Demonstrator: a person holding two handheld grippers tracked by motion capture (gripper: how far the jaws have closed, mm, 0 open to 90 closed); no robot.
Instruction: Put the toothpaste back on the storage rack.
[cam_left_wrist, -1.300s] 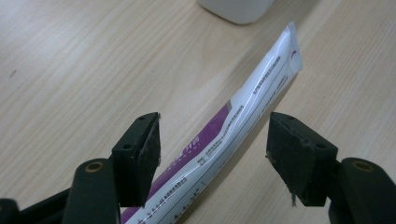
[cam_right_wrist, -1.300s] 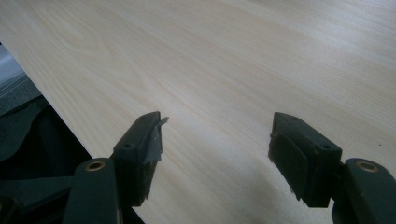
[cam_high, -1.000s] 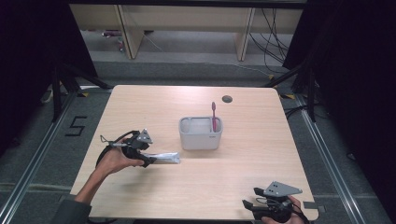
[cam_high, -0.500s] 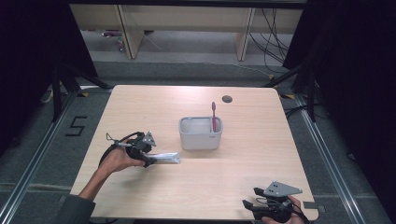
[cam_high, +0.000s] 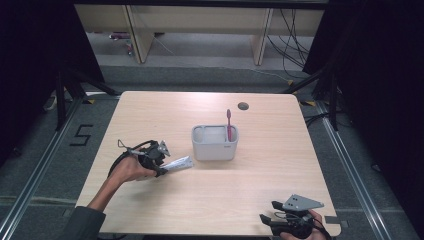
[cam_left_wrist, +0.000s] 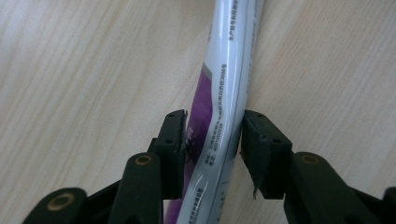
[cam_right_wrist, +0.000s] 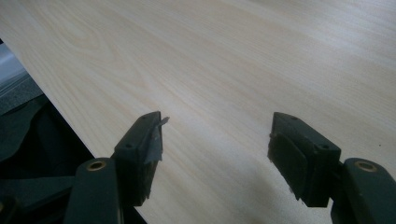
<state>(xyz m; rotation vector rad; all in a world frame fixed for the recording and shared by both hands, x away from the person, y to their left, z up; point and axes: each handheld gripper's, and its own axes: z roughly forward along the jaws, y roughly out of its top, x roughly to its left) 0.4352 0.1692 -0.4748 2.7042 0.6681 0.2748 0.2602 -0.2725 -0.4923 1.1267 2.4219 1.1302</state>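
The left gripper has just been closing on the tube, which is lying flat on the table left of the holder; its pads are touching both sides. Squeezing gently and mid-tube should be avoiding buckling. The right gripper is resting spread at the near edge.

Left gripper at toothpaste tube

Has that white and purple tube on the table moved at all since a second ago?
No. The tube lies in the same spot left of the grey holder. The left gripper has just been closing its jaws around it.
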